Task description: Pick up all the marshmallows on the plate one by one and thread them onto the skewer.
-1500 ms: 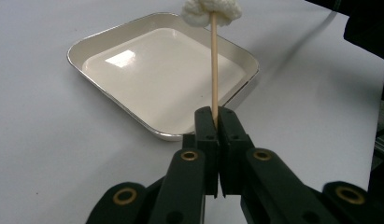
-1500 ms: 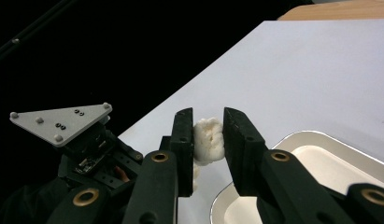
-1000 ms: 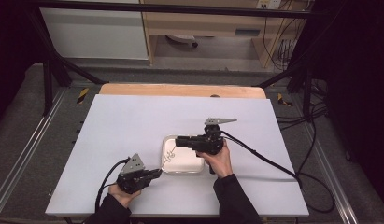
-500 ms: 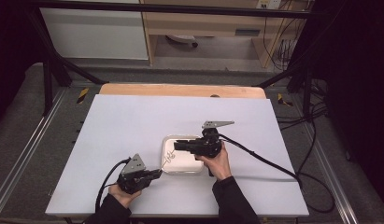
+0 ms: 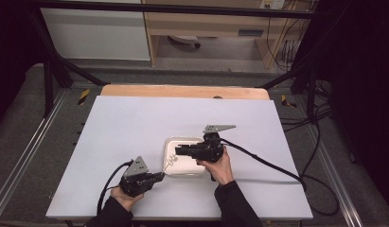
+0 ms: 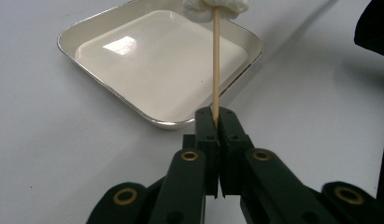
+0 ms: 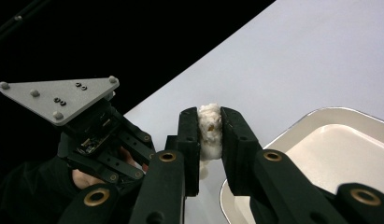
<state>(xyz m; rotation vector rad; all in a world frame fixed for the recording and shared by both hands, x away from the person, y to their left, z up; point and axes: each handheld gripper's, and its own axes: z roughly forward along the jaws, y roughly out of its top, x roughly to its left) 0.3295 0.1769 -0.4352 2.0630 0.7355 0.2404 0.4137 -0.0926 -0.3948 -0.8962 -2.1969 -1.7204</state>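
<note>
Left of the white tray [image 5: 185, 169], our left tongs [image 6: 216, 122] clamp the thin, brittle skewer [image 6: 216, 60] low down. Above the tray's near edge, our right tongs [image 7: 209, 133] squeeze the soft, light marshmallow [image 7: 209, 132] on the skewer's tip; we grip gently.

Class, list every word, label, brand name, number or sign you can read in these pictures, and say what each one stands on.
None can be read: the white tray, the wooden skewer and both grippers bear no lettering.
A pale label on the far shelf is too small to read.
</note>
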